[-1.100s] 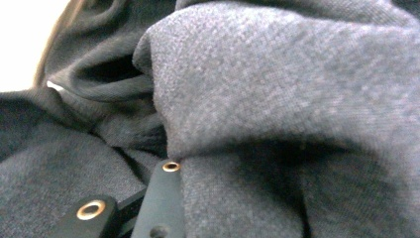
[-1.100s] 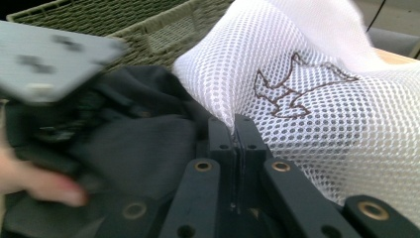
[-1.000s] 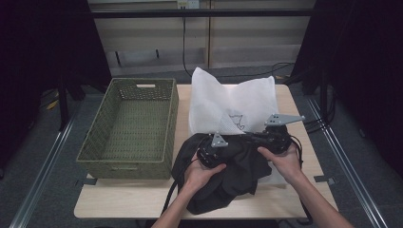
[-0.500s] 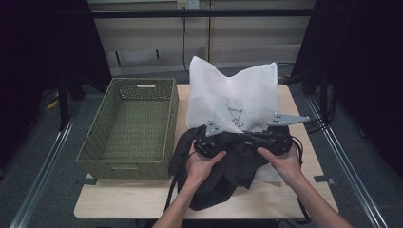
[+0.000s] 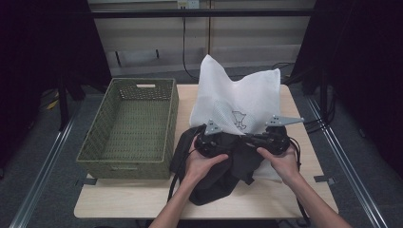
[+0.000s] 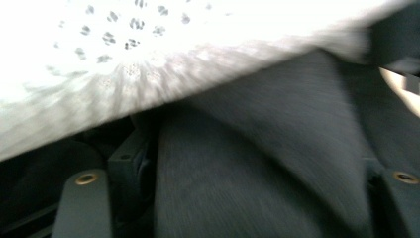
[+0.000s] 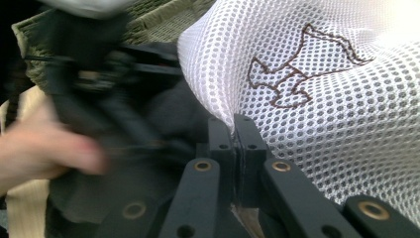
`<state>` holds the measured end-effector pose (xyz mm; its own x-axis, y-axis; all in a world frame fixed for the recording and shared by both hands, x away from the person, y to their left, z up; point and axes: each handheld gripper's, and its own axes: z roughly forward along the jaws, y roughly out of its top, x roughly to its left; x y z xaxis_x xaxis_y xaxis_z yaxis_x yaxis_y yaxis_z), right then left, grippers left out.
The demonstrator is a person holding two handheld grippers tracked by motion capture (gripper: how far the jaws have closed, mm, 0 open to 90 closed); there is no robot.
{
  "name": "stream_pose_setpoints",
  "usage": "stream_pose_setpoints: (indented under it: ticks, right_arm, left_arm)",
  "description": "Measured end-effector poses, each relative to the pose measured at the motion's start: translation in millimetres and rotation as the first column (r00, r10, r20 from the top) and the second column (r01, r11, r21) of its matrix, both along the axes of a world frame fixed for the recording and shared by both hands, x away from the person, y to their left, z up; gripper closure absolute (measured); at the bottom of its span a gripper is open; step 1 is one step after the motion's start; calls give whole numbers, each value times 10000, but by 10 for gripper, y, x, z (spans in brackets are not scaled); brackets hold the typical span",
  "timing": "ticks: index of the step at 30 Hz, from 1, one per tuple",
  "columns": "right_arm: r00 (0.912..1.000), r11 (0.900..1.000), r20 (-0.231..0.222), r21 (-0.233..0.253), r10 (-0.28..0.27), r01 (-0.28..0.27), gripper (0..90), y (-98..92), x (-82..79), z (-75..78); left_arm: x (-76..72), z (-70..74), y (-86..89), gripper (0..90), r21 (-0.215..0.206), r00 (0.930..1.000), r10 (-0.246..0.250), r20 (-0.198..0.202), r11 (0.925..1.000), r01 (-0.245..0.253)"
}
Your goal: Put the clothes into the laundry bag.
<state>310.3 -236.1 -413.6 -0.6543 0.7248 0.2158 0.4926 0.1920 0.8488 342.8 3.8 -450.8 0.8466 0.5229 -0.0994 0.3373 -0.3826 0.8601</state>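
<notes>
A green basket (image 5: 128,123) sits at the table's left, and just right of it a dark garment (image 5: 223,171) lies bunched under both hands. The left gripper (image 5: 211,138) has its jaws spread wide around a fold of that garment. The right gripper (image 5: 271,137) pinches the white mesh bag's (image 5: 240,97) edge, and the bag stands up behind the garment.

One white mesh bag (image 5: 237,99) stands on the one tabletop (image 5: 304,190), with one dark garment (image 5: 223,175) in front of it. One green woven basket (image 5: 130,123) sits beside them. Two tools are in view: a left tool (image 5: 216,137) and a right tool (image 5: 266,137).
</notes>
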Motion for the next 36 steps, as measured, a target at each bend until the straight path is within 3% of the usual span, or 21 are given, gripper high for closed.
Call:
stream_pose_setpoints:
  ticks: [2, 5, 8, 9, 11, 12, 13, 14, 17, 19, 22, 26, 29, 31, 32, 34, 35, 36]
  right_arm:
    - [9999, 9998, 32, -125, -129, 129, 882, -32, 19, -25]
    - [9999, 9996, 27, -220, -154, 155, 881, -43, 27, -36]
    - [9998, 9997, -46, -178, -188, 188, 878, -52, 46, -56]
    - [9999, 9996, 8, -230, -143, 143, 869, -57, 57, -67]
    - [9999, 9997, -54, -209, -125, 124, 867, -61, 61, -73]
    - [10000, 9998, -25, -180, -68, 68, 862, -63, 70, -85]
    - [10000, 9998, -25, -180, -68, 68, 862, -63, 70, -85]
    - [10000, 9998, 17, -194, 32, -32, 836, -52, 69, -89]
    - [10000, 9997, 58, -252, 63, -62, 726, -45, 71, -86]
    - [10000, 9992, 62, -409, 50, -47, 718, -59, 78, -66]
    - [9999, 9988, 128, -486, -93, 99, 657, -98, 75, -36]
    - [9994, 9973, 326, -723, -135, 159, 622, -170, 66, -9]
    - [9991, 9930, 410, -1173, -116, 163, 595, -229, 78, -24]
    - [9995, 9906, 306, -1361, -102, 143, 592, -226, 101, -69]
    - [9996, 9831, 275, -1828, 41, 10, 588, -185, 112, -122]
    - [9997, 9791, 210, -2030, 130, -85, 602, -151, 119, -169]
    - [9999, 9768, 100, -2140, 103, -79, 637, -129, 123, -191]
    - [9999, 9759, 32, -2176, 152, -142, 654, -124, 127, -197]
  left_arm:
    - [-162, 76, 135, 236, -106, 9987, -259, 429, 9996, 263]
    - [-266, 120, 253, 203, -455, 9988, -329, 353, 9984, 345]
    - [-481, 119, 381, 181, 37, 9920, -321, 1221, 9995, 319]
    - [-487, 93, 407, 147, 190, 9916, -308, 1258, 9994, 286]
    - [-403, -75, 440, 122, 201, 9983, -335, 479, 9993, 326]
    - [-360, -234, 406, 89, 447, 9986, -354, 390, 9984, 336]
    - [-360, -234, 406, 71, 447, 9986, -354, 390, 9984, 336]
    - [-348, -388, 340, 36, 740, 9979, -415, 506, 9965, 377]
    - [-361, -469, 308, 11, 979, 9949, -545, 846, 9941, 461]
    - [-361, -482, 302, 13, 1112, 9939, -566, 951, 9927, 459]
    - [-327, -511, 315, 20, 1120, 9960, -574, 684, 9925, 495]
    - [-325, -509, 323, 35, 1244, 9957, -571, 732, 9911, 477]
    - [-321, -507, 328, 34, 1219, 9960, -576, 676, 9913, 490]
    - [-313, -507, 338, 27, 1143, 9958, -655, 635, 9918, 580]
    - [-304, -511, 340, 15, 1020, 9935, -955, 619, 9908, 889]
    - [-310, -516, 334, 0, 1051, 9910, -1177, 639, 9883, 1107]
    - [-318, -505, 339, 0, 1272, 9903, -1220, 669, 9854, 1128]
    - [-320, -514, 326, 0, 1175, 9896, -1243, 717, 9863, 1154]
